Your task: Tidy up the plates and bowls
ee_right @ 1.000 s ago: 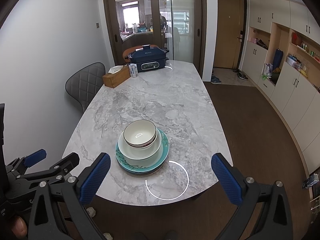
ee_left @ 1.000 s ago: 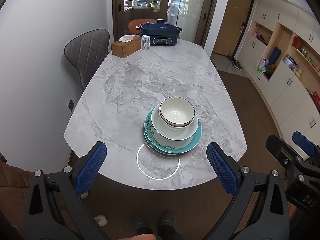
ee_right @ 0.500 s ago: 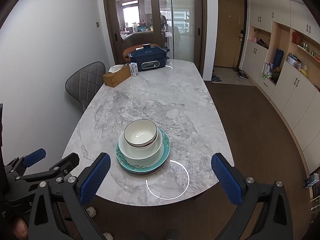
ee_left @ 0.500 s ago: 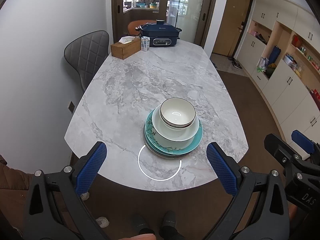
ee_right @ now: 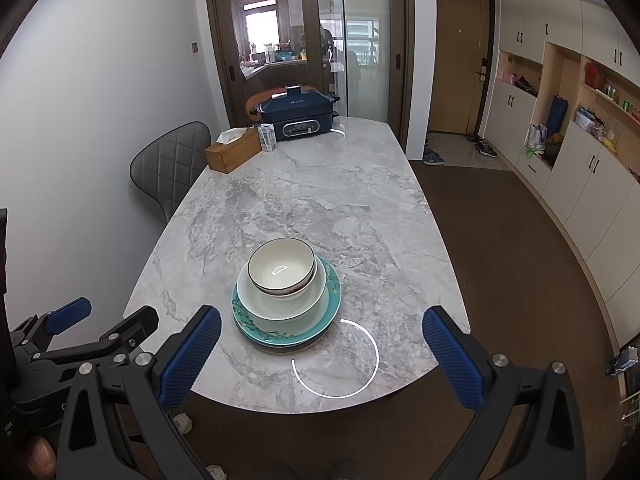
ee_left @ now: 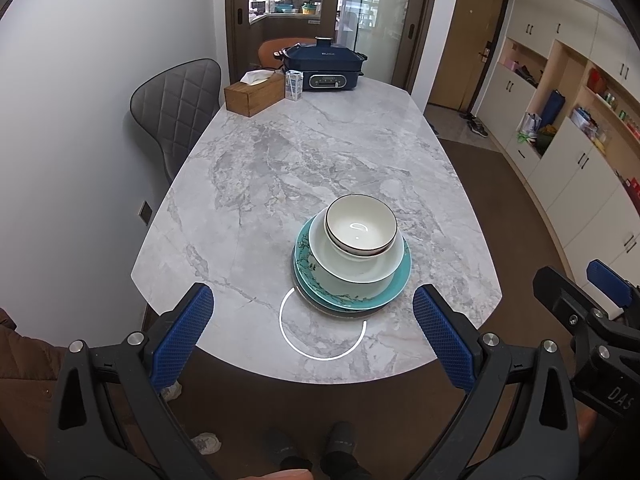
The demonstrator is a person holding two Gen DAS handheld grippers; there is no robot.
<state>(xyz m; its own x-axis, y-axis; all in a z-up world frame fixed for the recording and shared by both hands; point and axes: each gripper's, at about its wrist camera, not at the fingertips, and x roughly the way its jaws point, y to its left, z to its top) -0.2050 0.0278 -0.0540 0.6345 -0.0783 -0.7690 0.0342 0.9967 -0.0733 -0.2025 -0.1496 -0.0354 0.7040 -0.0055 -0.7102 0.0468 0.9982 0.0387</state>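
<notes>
Both tools, left (ee_left: 313, 334) and right (ee_right: 321, 354), wide open, empty, above the stacked dishes (ee_left: 352, 258).

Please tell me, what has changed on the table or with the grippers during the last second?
Almost nothing. Both views shift very slightly, nothing more. The left gripper and right gripper stay open and empty, back from the table edge. The stack of bowls and plates is untouched.

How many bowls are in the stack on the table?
2 that show plainly: a dark-rimmed white bowl on top, nested in a wider pale bowl beneath it. Both sit on the teal plate. Another bowl nested between them could be hidden.
</notes>
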